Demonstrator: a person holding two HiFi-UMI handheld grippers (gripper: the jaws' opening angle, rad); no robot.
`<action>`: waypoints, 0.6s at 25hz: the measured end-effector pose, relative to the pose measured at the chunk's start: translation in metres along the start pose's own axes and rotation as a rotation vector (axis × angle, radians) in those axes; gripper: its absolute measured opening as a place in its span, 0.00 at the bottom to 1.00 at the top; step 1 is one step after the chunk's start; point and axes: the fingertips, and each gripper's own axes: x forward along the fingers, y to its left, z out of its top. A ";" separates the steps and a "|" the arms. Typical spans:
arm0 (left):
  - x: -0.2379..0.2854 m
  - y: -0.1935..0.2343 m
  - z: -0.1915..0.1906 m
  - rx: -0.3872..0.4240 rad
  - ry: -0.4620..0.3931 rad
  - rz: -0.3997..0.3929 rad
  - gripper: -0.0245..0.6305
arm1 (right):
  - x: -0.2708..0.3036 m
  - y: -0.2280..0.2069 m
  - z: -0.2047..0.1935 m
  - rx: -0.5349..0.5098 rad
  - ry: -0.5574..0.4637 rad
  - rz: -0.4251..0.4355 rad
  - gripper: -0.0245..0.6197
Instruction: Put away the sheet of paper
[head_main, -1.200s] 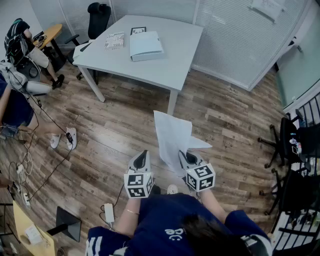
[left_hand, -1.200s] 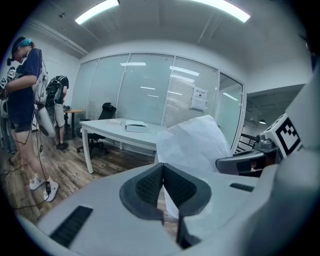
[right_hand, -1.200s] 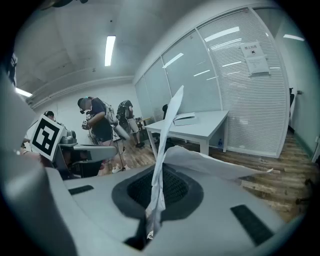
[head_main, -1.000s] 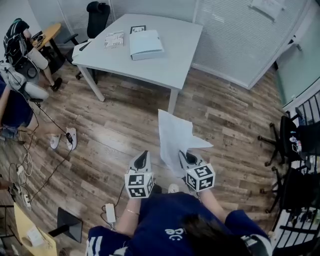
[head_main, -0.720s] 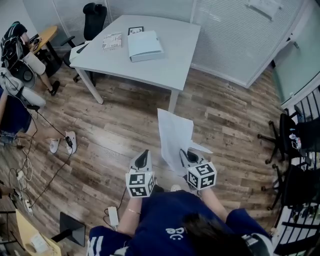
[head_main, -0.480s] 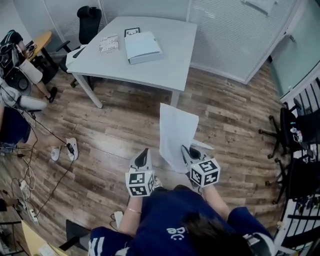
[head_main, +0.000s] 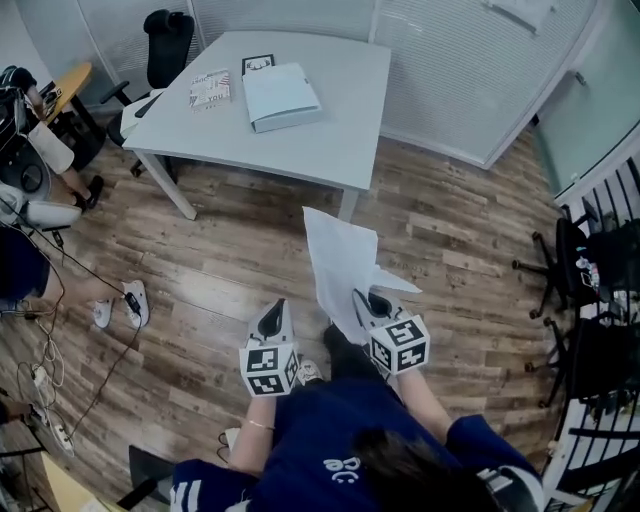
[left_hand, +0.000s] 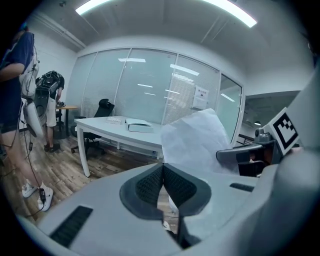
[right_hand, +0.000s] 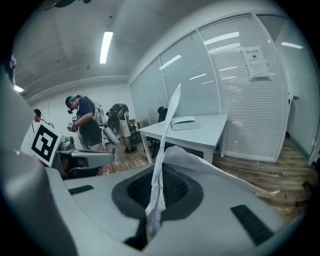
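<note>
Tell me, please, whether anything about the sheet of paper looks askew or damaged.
The sheet of paper stands up from the right gripper, which is shut on its lower edge. The paper is crumpled at the pinch, and one corner sticks out sideways. The left gripper is shut and empty.

1. I see a white table (head_main: 330, 150) ahead, on wood floor (head_main: 470, 230).
2. On it: pale folder (head_main: 281, 96), booklet (head_main: 209, 88) just left of it, small card (head_main: 258, 64) behind.
3. Black chair (head_main: 163, 35) at table's far-left corner.
4. Cable (head_main: 95, 375) + white shoes (head_main: 133, 300) on floor, left.
5. Blinds (head_main: 450, 60) far right.
</note>
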 end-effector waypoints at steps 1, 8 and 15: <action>0.003 0.006 0.000 0.000 0.003 0.012 0.04 | 0.009 -0.002 0.003 0.000 0.000 0.010 0.05; 0.046 0.030 0.017 -0.005 0.030 0.100 0.04 | 0.069 -0.039 0.020 0.004 0.057 0.064 0.05; 0.117 0.043 0.058 0.004 0.049 0.143 0.04 | 0.130 -0.070 0.067 -0.069 0.085 0.136 0.05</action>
